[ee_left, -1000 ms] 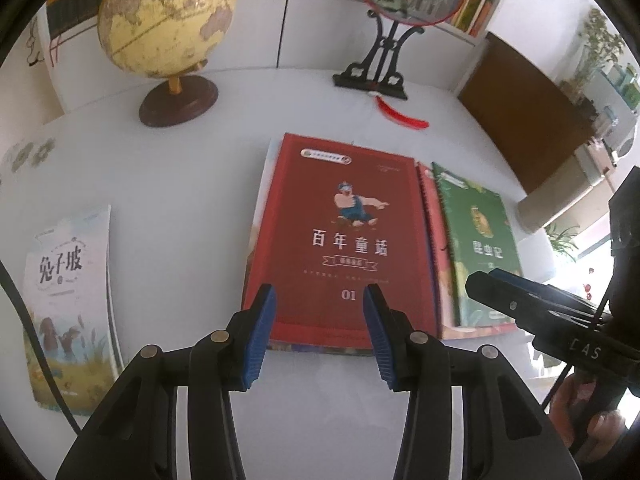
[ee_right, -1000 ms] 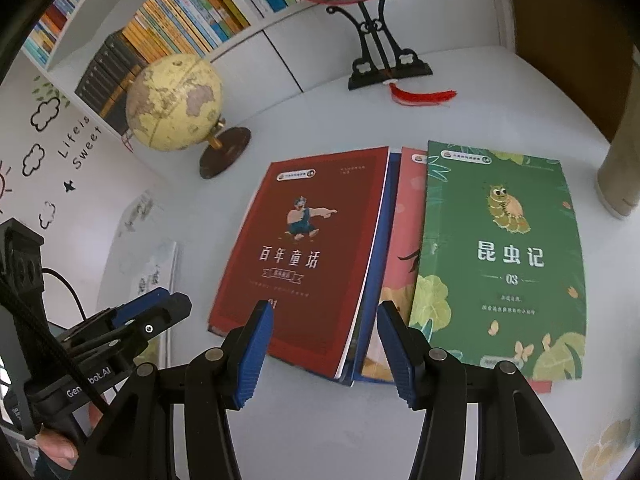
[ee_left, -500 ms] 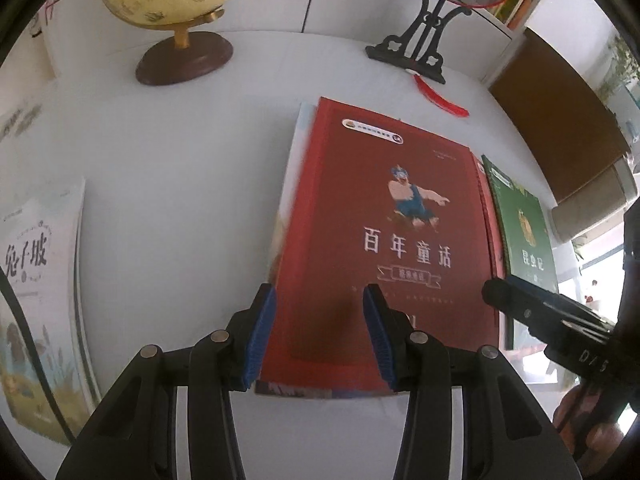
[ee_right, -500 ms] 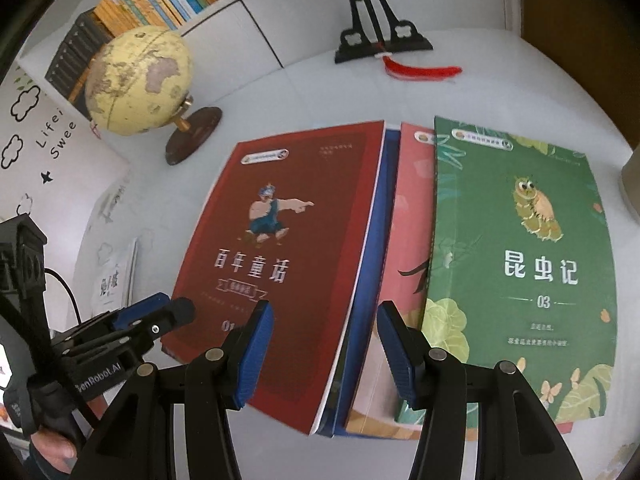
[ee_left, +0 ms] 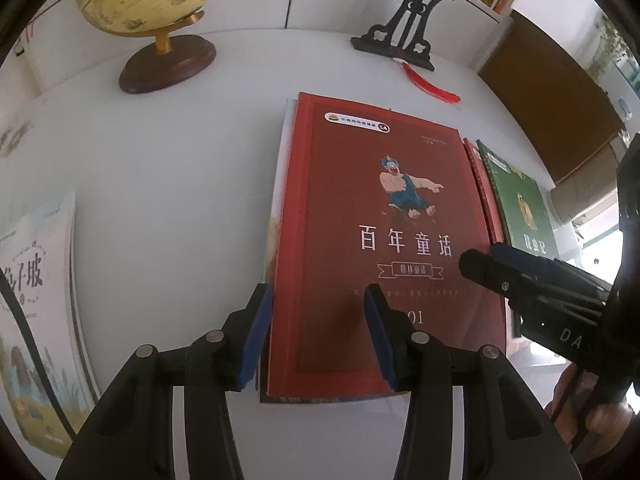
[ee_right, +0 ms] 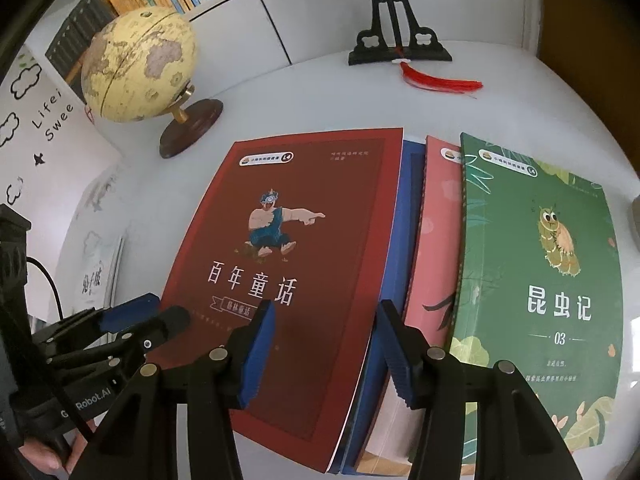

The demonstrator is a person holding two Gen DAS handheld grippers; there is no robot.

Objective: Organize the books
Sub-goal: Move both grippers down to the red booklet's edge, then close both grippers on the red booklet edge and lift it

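I see my left gripper [ee_left: 318, 334] part-open astride the dark red paperback book's [ee_left: 384, 248] left edge, possibly touching; my right gripper [ee_right: 326, 344] gapes over its right edge on the white table [ee_left: 168, 184].

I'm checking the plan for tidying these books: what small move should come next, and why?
Probably lower the left gripper so its open fingers straddle the red book at its left edge. One finger is already outside that edge, the other over the cover, and nothing is gripped yet.
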